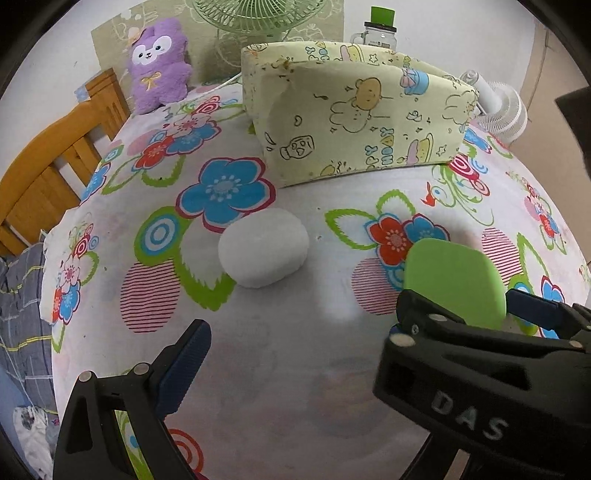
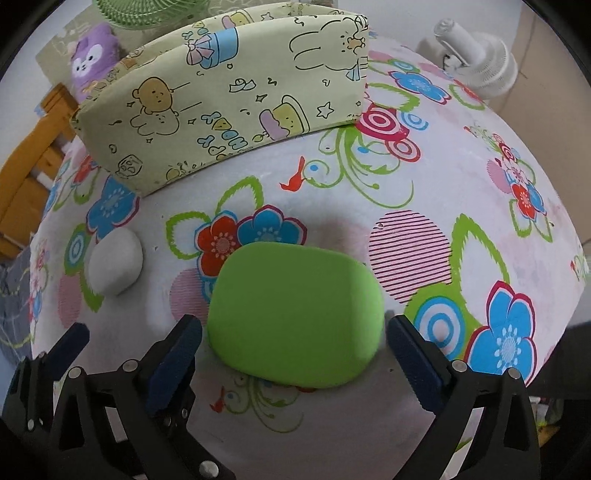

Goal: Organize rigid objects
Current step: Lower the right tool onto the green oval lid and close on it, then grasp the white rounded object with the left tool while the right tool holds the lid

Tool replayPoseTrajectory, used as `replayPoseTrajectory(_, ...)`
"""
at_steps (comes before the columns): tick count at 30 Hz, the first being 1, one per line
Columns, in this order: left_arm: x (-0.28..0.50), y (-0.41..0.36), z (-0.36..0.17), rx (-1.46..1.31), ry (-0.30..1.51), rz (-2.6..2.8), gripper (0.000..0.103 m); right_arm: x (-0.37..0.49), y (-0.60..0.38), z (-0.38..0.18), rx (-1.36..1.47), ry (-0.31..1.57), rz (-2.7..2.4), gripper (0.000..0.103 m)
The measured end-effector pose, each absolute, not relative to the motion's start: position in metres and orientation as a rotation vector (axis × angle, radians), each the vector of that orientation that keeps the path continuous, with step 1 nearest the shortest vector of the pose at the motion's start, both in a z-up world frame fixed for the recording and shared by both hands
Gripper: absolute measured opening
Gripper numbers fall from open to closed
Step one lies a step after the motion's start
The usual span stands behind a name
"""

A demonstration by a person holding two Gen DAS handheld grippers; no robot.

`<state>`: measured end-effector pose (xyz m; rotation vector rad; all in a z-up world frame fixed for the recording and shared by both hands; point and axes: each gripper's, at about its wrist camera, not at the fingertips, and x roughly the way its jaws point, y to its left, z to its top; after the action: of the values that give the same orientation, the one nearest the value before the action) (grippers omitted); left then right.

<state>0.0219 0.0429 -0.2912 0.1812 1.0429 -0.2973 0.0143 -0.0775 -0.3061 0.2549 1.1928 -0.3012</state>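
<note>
A flat, rounded green case (image 2: 295,317) lies on the flowered sheet (image 2: 332,192). My right gripper (image 2: 295,350) is open around it, with a blue pad on each side and a thin gap to the case. In the left wrist view the right gripper (image 1: 458,310) straddles the green case (image 1: 454,280). A white oval case (image 1: 264,247) lies ahead of my left gripper (image 1: 295,369), which is open and holds nothing; its right finger is hidden behind the right gripper. A pale green cartoon-print box (image 1: 362,118) stands open-topped behind both cases.
A purple plush toy (image 1: 159,66), a green fan (image 1: 258,14) and a jar with a green lid (image 1: 380,29) are at the back. A small white fan (image 1: 498,110) lies at the right. A wooden bed frame (image 1: 55,155) and a checked blanket (image 1: 22,314) border the left.
</note>
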Motion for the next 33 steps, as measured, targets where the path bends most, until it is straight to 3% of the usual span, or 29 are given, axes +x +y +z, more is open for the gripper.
replayPoseTrajectory(8, 0.031, 0.047, -0.293, 0.142, 1.058, -0.278, 0.098, 0.025, -0.077, -0.306, 0.233, 1.179, -0.342, 0.101)
replayPoseTrajectory(12, 0.036, 0.047, -0.295, 0.127, 1.073, -0.272, 0.098, 0.025, -0.078, -0.305, 0.198, 1.158, -0.333, 0.095)
replayPoseTrajectory(33, 0.073, 0.037, -0.290, 0.076, 1.081, -0.141, 0.094, 0.059, -0.090, -0.290, 0.158, 1.124, -0.274, 0.095)
